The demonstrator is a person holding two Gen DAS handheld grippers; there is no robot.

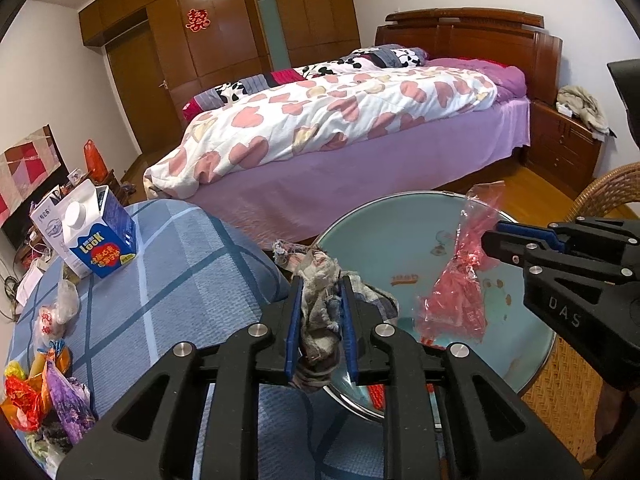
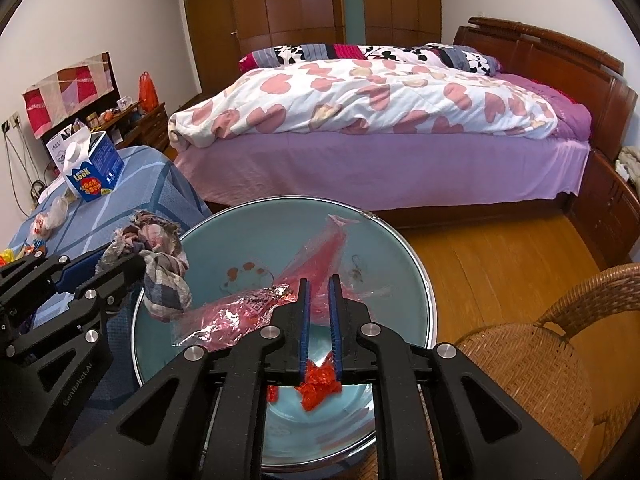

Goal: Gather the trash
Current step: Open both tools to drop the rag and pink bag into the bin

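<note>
As gripped, wrapper [image 2: 256, 312] slants upward

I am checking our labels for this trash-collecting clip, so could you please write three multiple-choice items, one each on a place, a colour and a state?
1. Where does the blue-and-white milk carton stand?
A. on the blue checked cloth
B. in the round basin
C. on the bed

2. What colour is the crinkled plastic wrapper in the right claw?
A. green
B. red
C. black

3. What is the left claw doing?
A. hanging open and empty
B. pinching a grey frayed rag
C. gripping the carton

Answers: 1 A, the checked cloth lies under it. 2 B, it shows red over the pale blue round basin. 3 B, the rag sits between its blue pads.
</note>
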